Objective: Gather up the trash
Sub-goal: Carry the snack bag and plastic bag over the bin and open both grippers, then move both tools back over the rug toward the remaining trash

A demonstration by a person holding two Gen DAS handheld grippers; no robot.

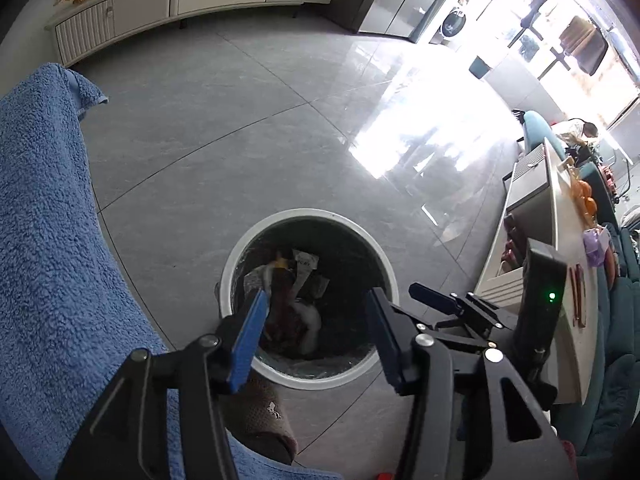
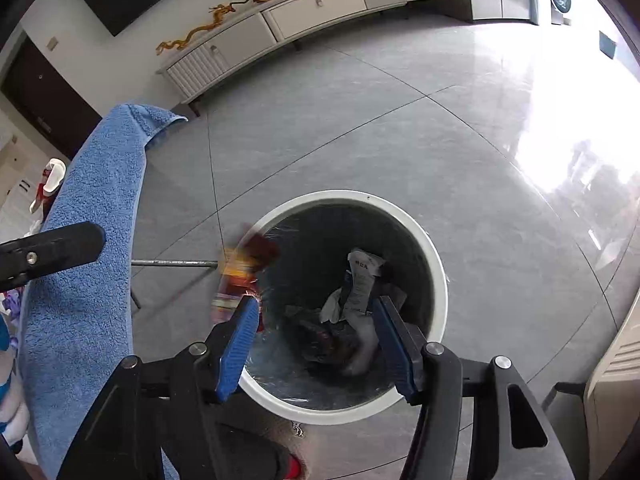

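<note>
Left wrist view: left gripper [image 1: 316, 308] with blue pads wide apart, nothing between, hanging over the round white trash bin with dark liner [image 1: 240, 248]. Crumpled paper scraps [image 1: 304, 266] down inside, near the middle. Blue fluffy towel [image 1: 44, 208] at 9 o'clock, grey tiled floor [image 1: 248, 120] open toward 12.

Right wrist view: right gripper [image 2: 316, 312] spread open too, gripping nothing. Blurred red and yellow wrapper [image 2: 244, 268] loose at the bin's rim [image 2: 440, 280], at 10 o'clock from the gripper, long side up-and-down.
</note>
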